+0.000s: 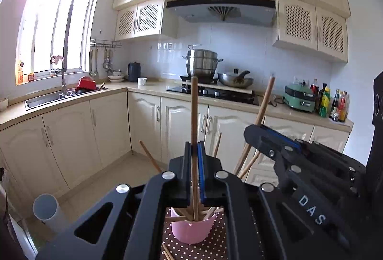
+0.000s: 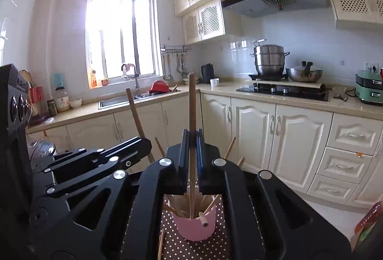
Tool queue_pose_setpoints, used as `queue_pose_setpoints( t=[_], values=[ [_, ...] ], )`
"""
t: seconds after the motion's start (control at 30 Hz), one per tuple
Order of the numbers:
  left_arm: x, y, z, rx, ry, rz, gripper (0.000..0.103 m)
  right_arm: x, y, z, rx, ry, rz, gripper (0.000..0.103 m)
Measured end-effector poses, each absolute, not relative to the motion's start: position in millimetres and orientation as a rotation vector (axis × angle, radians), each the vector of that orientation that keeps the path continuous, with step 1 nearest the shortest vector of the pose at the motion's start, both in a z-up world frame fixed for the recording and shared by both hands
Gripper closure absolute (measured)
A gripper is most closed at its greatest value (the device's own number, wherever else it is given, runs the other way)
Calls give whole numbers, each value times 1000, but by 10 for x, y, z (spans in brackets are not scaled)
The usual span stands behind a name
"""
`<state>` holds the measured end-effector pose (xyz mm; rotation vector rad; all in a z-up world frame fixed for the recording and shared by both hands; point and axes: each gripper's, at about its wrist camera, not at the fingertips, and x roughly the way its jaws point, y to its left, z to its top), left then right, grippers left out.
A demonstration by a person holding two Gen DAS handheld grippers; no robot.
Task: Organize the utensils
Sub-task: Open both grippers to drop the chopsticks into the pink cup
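Fingers: my left gripper (image 1: 195, 154) pinches one chopstick (image 1: 194, 116), my right gripper (image 2: 192, 140) another (image 2: 192, 104), both upright over one pink cup (image 2: 195, 227) of chopsticks on dotted worktop cloth (image 2: 191, 249); kitchen

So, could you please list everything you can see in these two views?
pink cup: one, pink, on the dotted cloth, holding wooden chopsticks
held chopsticks: two, wooden, one upright in each gripper
loose chopsticks: some, wooden, on the cloth
steamer pot: one, steel, on the stove
wok: one, steel, beside the pot
kettle: one, dark, counter corner
left gripper: black, shut on a chopstick
right gripper: black, shut on a chopstick
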<state>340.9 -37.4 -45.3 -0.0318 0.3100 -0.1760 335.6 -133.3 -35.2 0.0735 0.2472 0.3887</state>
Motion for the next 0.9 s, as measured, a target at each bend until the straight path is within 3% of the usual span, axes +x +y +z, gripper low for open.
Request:
queue_pose_setpoints(
  t=[0.2,0.27,0.4,0.57,0.7,0.9],
  values=[
    [3442,-325,-517,-51,346,-194,97,3427,-1324,-461,79,304,394,97],
    [3450,-315,-534,-50,351,-203,92,3456,-1318,-500,86,330,403,96],
    [3445,-248,-550,-83,361,-202,66,3484,-1395,-542,140,364,410,96],
    [3359,-203,-518,-99,356,-200,56,3439,-1429,-514,151,372,408,96],
    [3238,-196,-458,-98,340,-189,43,3398,-1470,-473,161,371,397,96],
    [2960,-150,-356,-65,312,-152,38,3256,-1543,-419,173,365,363,95]
  ],
)
